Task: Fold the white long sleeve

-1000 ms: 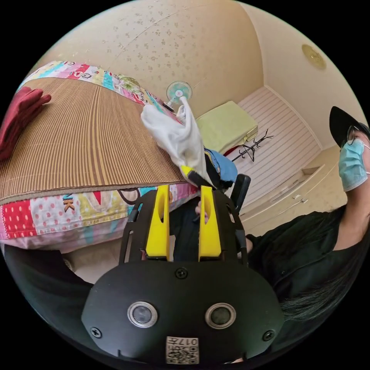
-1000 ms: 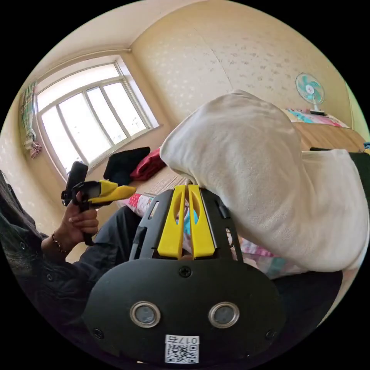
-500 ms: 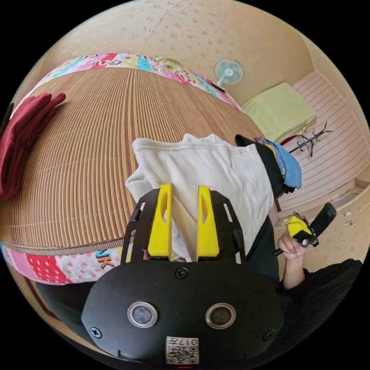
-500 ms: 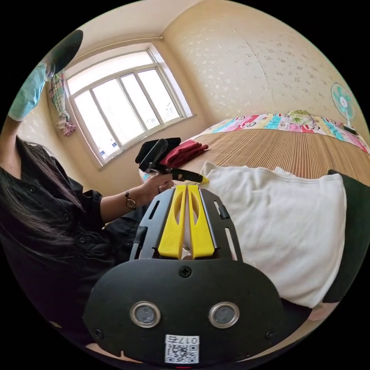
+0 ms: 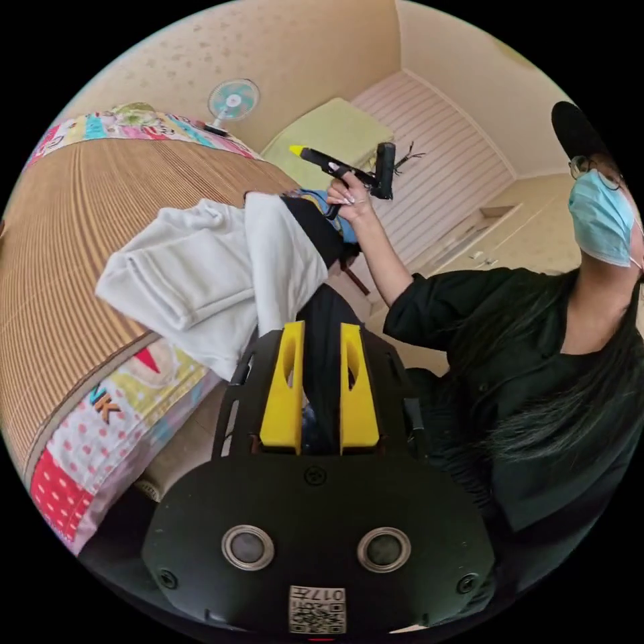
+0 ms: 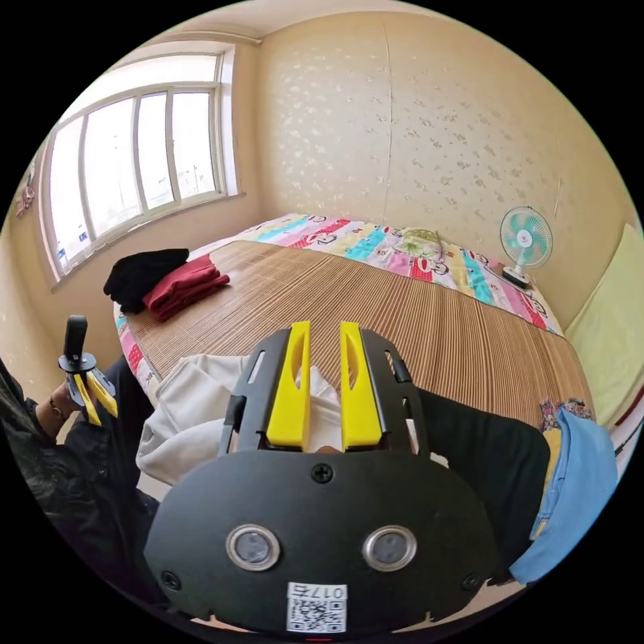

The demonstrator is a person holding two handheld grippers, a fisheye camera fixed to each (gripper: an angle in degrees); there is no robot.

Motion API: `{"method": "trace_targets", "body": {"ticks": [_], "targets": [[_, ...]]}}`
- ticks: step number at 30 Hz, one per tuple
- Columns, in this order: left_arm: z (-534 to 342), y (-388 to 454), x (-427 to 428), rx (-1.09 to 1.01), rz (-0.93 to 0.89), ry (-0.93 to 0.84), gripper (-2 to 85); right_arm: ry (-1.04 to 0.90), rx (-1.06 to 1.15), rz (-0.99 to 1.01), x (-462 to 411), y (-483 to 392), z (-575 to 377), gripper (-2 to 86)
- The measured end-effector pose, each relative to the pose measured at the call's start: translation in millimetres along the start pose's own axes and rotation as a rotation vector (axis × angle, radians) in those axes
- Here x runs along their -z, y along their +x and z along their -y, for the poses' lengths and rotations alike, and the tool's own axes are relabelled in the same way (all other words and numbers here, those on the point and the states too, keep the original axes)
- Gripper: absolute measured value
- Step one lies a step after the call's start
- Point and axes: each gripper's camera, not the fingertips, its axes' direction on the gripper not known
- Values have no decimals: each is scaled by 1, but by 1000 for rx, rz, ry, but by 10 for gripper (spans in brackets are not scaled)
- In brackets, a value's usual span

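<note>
— white cloth first: where does the white long sleeve (image 5: 201, 278) lie?
— bunched and partly folded at the near edge of the woven mat (image 5: 60, 221), one flap hanging over the patchwork quilt (image 5: 100, 416). a black garment (image 5: 315, 228) lies against it on its right.
— and the left gripper (image 5: 320, 335)?
— its yellow jaws are spread, nothing pinched; dark fabric shows in the gap behind them.
— further right?
— a hand (image 5: 349, 198) holds the right gripper (image 5: 295, 150) up in the air, above the clothes. in the right gripper view its jaws (image 6: 325, 335) stand parted too, over the white cloth, gripping nothing.
— anything else there?
— at that view's left edge, the other gripper; red and black folded clothes (image 6: 168, 282) by the window; a fan (image 6: 525, 241) far right.
</note>
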Motion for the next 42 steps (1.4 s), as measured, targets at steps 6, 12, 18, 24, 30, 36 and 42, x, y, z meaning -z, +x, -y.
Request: {"method": "trace_targets", "body": {"ticks": [6, 12, 18, 24, 30, 36, 42], "targets": [[71, -60, 30, 232, 335, 131, 123, -640, -7, 82, -157, 25, 13, 106], [105, -123, -42, 388, 449, -157, 133, -637, 116, -30, -145, -32, -34, 73], [48, -96, -15, 405, 203, 84, 59, -370, 31, -214, -48, -83, -75, 37], [6, 40, 69, -66, 57, 422, 41, 166, -184, 183, 167, -93, -141, 30], [-20, 113, 175, -414, -291, 736, 37, 713, -229, 671, 289, -57, -245, 28], [-26, 190, 214, -465, 32, 781, 7, 828, -252, 461, 344, -103, -257, 27], [-43, 242, 221, -572, 51, 752, 6, 967, -75, 353, 390, -178, -257, 26]]}}
